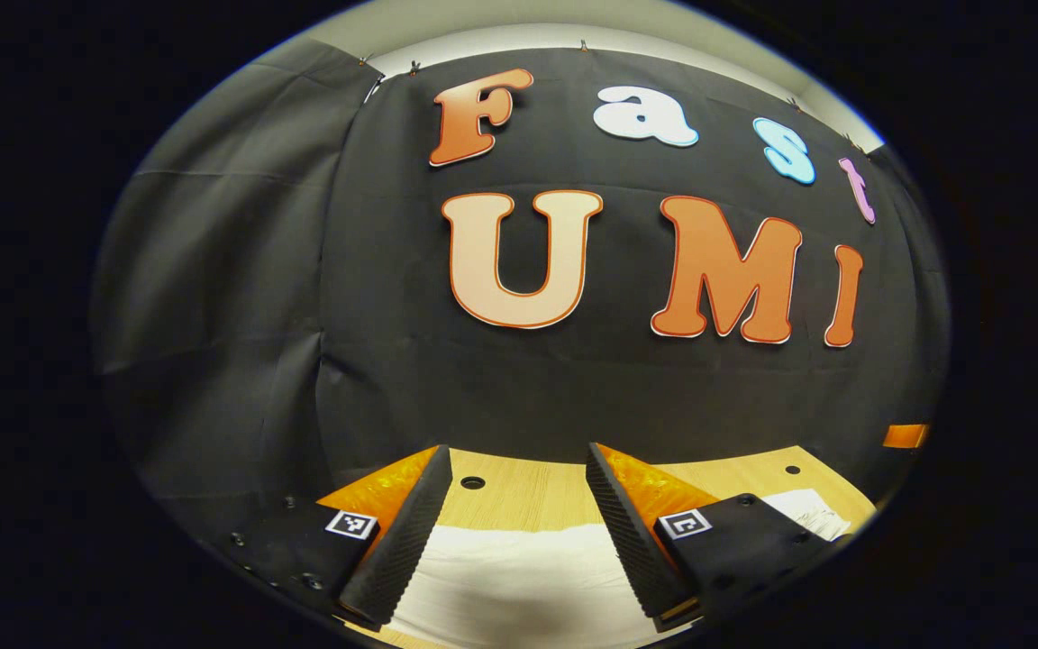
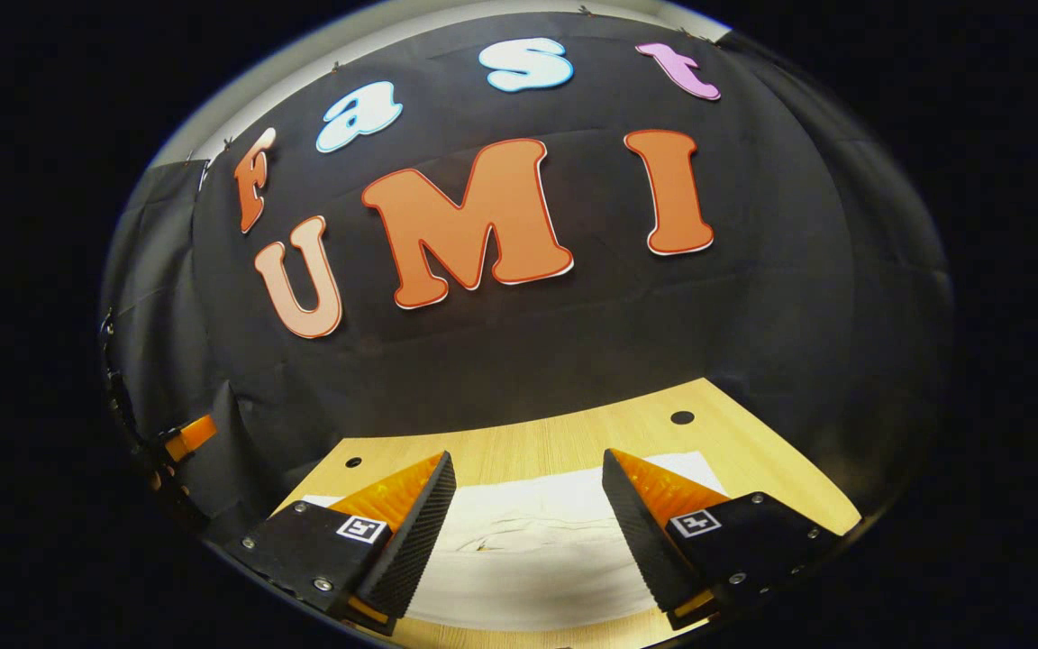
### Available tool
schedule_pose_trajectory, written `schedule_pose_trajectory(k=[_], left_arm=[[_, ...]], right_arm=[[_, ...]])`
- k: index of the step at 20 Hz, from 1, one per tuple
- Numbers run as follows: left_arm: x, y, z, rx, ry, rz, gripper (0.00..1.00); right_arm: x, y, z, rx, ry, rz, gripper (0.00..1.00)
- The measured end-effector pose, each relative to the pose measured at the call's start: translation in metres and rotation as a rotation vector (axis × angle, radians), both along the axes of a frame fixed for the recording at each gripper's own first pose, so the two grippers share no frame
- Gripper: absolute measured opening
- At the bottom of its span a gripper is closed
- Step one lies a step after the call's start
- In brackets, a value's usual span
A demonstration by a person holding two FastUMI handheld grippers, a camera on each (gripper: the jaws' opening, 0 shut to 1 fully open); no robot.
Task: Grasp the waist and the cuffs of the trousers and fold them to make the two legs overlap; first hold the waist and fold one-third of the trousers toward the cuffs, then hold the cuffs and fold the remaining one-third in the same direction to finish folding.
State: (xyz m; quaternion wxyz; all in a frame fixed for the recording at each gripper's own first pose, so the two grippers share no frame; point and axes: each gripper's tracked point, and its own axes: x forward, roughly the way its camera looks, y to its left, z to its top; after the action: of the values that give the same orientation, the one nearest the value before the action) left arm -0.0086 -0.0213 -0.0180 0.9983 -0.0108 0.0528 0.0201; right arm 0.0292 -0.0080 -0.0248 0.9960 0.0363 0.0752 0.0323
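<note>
In the left gripper view, the left gripper sits at 6 o'clock with its two fingers spread wide apart and nothing between them; they hang above the trousers, a pale, off-white garment lying flat on the light wooden tabletop. The cloth fills the gap between the fingers from about the middle of their length down to the lower rim of the view, and its far edge runs straight across from 8 to 4 o'clock. Whether the fingertips touch the fabric cannot be told. Beyond that edge the bare wood shows a small round hole just past the left finger, and another near 4 o'clock. Toward 4 o'clock, past the right finger, a further patch of white cloth lies on the wood; whether it belongs to the same garment cannot be told. In the right gripper view, the right gripper is likewise at 6 o'clock, its fingers held well apart and empty, hovering over the trousers. Here the fabric shows soft creases and a seam-like ridge near the left finger, and it reaches toward 5 o'clock behind the right finger. The tabletop stretches beyond it to the black cloth wall.
</note>
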Motion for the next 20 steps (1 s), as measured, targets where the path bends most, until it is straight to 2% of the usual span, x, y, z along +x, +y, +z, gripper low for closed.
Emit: schedule_pose_trajectory(k=[5,9,13,16,20], left_arm=[[-0.006,-0.003,0.0,-0.004,0.0,0.002,0.98],[-0.012,-0.001,-0.005,0.013,0.007,0.013,0.98],[-0.016,0.003,-0.012,0.025,0.027,0.028,0.98],[-0.018,0.006,-0.019,0.036,0.038,0.039,0.98],[-0.019,0.009,-0.024,0.038,0.056,0.052,0.99]], right_arm=[[-0.002,-0.028,-0.028,0.072,0.112,-0.077,0.98],[-0.006,-0.047,-0.059,0.265,0.235,-0.131,0.98],[-0.013,-0.078,-0.093,0.347,0.325,-0.2,0.98],[-0.02,-0.088,-0.127,0.533,0.437,-0.246,0.98],[-0.032,-0.113,-0.173,0.632,0.537,-0.329,0.99]])
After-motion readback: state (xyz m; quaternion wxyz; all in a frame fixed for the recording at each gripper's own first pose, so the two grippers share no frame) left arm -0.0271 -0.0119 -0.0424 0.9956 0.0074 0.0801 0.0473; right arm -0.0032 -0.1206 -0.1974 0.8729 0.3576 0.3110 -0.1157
